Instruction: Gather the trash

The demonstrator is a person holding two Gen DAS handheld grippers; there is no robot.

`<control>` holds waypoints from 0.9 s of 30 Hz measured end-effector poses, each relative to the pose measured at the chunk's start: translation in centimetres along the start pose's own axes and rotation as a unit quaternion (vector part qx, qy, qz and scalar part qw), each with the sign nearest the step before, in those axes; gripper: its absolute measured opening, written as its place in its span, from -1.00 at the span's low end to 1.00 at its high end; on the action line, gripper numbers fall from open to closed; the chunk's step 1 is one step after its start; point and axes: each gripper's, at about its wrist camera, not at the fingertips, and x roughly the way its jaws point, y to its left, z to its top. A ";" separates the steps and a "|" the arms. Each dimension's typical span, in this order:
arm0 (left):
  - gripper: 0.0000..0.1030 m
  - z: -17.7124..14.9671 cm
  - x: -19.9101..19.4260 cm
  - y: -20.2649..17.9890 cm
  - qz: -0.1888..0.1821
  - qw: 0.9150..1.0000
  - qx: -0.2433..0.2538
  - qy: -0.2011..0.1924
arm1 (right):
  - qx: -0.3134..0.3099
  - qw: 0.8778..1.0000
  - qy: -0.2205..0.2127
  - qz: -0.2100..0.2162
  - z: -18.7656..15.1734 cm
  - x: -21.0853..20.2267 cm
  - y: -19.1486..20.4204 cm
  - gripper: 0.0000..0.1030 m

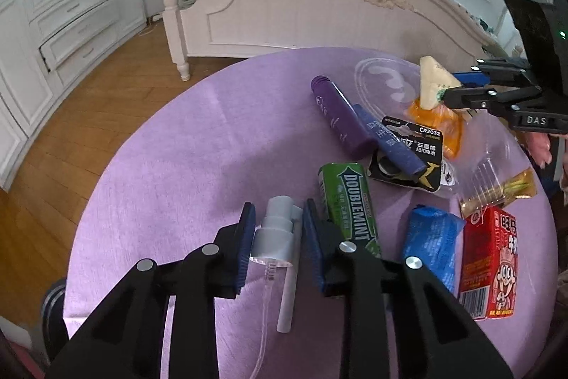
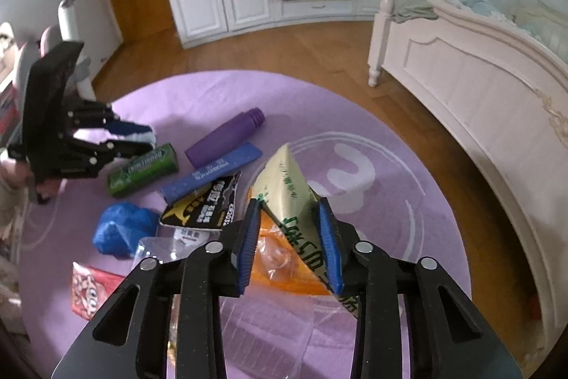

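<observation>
Since the trash lies scattered beside the Doublemint pack (image 1: 349, 208), my left gripper (image 1: 277, 238) pinches the spray pump (image 1: 275, 233), right gripper (image 2: 289, 240) clamps the triangular carton (image 2: 294, 198), both for lifting off the table (image 1: 177, 166)

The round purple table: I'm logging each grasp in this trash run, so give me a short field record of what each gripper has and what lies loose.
surface: round purple table
left gripper: closed on white plastic spray-pump head
right gripper: closed on cream triangular paper carton
under the carton: orange plastic wrapper
loose: green Doublemint gum pack, purple plastic tube, red drink carton
</observation>
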 end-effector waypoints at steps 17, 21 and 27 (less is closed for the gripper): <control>-0.58 -3.0 -10.2 0.4 0.005 0.991 -0.087 -0.105 | 0.116 0.982 -0.116 0.088 1.7 -8.4 3.4 -0.46; -0.58 -4.2 -13.9 1.1 0.014 0.985 -0.104 -0.139 | 0.091 0.980 -0.132 0.117 3.9 -9.3 7.7 -0.46; -0.58 -6.9 -17.8 3.7 0.044 0.976 -0.132 -0.169 | 0.058 0.975 -0.123 0.174 7.6 -8.1 14.4 -0.46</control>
